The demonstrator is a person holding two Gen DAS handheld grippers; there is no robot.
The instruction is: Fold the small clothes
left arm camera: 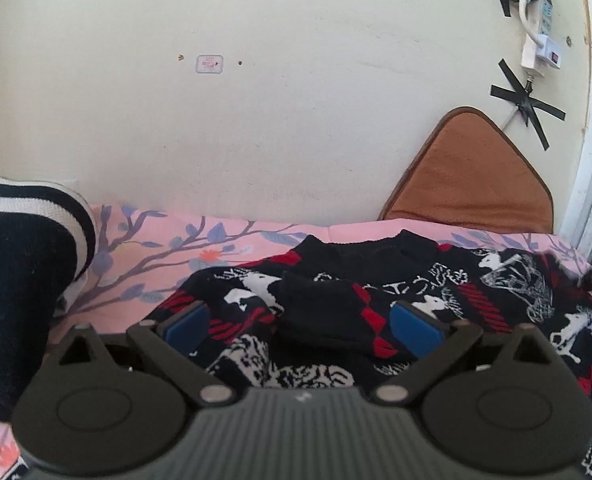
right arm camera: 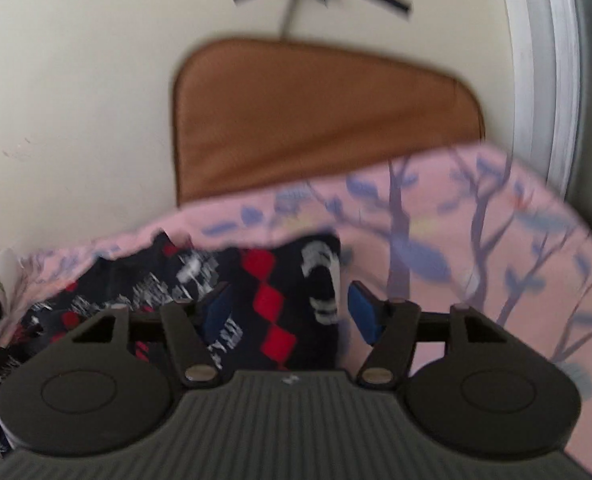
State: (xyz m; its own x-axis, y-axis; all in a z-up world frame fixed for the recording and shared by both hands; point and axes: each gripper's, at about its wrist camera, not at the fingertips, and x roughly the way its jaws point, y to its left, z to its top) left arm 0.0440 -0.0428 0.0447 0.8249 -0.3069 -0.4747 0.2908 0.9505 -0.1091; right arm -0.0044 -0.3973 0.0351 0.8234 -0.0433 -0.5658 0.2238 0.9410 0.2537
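A small black sweater (left arm camera: 376, 304) with red diamonds and white deer lies on the pink floral sheet (left arm camera: 168, 252), collar toward the wall, one sleeve folded across its chest. My left gripper (left arm camera: 300, 324) is open, its blue pads (left arm camera: 188, 320) spread over the folded sleeve cuff. In the right wrist view, which is blurred, my right gripper (right arm camera: 292, 312) is open over the sweater's right edge (right arm camera: 272, 304), with the sheet (right arm camera: 476, 240) beside it.
A dark navy garment with white stripes (left arm camera: 24, 264) sits at the left on the sheet. A brown cushion (left arm camera: 472, 176) leans on the cream wall (left arm camera: 256, 80) behind. A power strip (left arm camera: 540, 32) and black tape are on the wall at right.
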